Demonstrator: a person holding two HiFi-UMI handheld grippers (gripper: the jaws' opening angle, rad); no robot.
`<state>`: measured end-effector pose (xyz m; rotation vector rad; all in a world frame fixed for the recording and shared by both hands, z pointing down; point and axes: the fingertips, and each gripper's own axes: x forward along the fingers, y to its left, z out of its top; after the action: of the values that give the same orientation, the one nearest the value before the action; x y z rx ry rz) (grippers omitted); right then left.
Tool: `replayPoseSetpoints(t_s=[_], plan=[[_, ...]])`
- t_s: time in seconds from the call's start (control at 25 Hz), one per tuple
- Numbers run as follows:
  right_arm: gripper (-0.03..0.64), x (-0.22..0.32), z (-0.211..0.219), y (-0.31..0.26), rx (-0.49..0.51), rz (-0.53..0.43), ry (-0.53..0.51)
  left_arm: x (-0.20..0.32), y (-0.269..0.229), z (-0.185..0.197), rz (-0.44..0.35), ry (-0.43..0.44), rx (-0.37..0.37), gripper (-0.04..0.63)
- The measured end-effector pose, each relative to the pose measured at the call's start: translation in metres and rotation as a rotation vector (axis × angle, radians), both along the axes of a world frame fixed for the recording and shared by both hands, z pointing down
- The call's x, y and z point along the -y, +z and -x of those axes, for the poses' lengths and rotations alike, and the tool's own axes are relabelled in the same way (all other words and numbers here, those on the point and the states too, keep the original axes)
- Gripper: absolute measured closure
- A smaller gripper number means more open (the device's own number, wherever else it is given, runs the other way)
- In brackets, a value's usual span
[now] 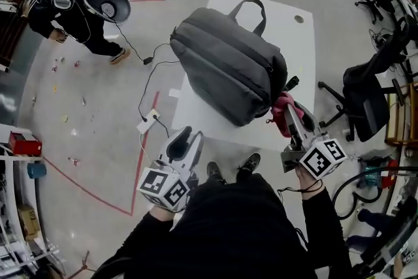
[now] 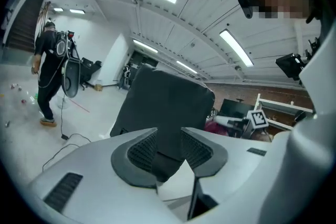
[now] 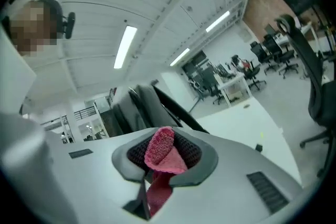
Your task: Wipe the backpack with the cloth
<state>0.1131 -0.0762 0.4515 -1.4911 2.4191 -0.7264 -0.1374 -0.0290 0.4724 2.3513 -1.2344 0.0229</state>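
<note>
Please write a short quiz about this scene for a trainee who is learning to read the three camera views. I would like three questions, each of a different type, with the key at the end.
1. What does the right gripper hold between its fingers?
2. Where does the backpack lie? A: on the floor. B: on the white table. C: on an office chair.
3. True or false: the left gripper has its fingers closed on the backpack's handle.

Key
1. The pink cloth.
2. B.
3. False: its fingers stand apart and grip nothing.
</note>
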Motion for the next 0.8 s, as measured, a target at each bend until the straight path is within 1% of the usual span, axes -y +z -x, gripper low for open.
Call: replayPoseSetpoints(t_s=[0.12,0.2,0.24,0.28,0.32,0.4,0.52,0.6,0.68,0.8], plan=[[0.546,-0.018,0.003,-0.105,-0.055,-0.255,0.01,-0.006,0.012,-0.016,0.023,0.06,-0.015,0.449],[0.546,-0.026,0.017,-0.158,-0.107,-0.401,0.001,-0.003,0.006,-0.015,0.023,0.08,-0.017,0.449],[0.546,-0.026,0.024,-0.168,-0.132,-0.44,-0.014,-0.002,0.001,-0.013,0.018,0.08,-0.017,0.449],[0.546,-0.025,0.029,-0.166,-0.146,-0.446,-0.033,-0.002,-0.002,-0.012,0.011,0.073,-0.014,0.449],[0.546,-0.021,0.031,-0.152,-0.148,-0.422,-0.051,-0.003,-0.006,-0.011,0.004,0.061,-0.009,0.449],[0.546,-0.016,0.029,-0.107,-0.12,-0.327,-0.067,-0.008,-0.014,-0.011,-0.01,0.026,0.008,0.449],[0.546,-0.026,0.029,-0.044,-0.085,-0.199,-0.084,-0.024,-0.026,-0.006,-0.016,-0.037,0.025,0.449],[0.546,-0.033,0.037,-0.008,-0.109,-0.135,-0.13,-0.035,-0.029,-0.008,-0.002,-0.067,0.036,0.449],[0.546,-0.032,0.041,0.029,-0.157,-0.08,-0.18,-0.043,-0.032,-0.015,0.015,-0.092,0.045,0.449],[0.546,-0.027,0.041,0.083,-0.216,-0.01,-0.212,-0.053,-0.038,-0.017,0.015,-0.125,0.084,0.449]])
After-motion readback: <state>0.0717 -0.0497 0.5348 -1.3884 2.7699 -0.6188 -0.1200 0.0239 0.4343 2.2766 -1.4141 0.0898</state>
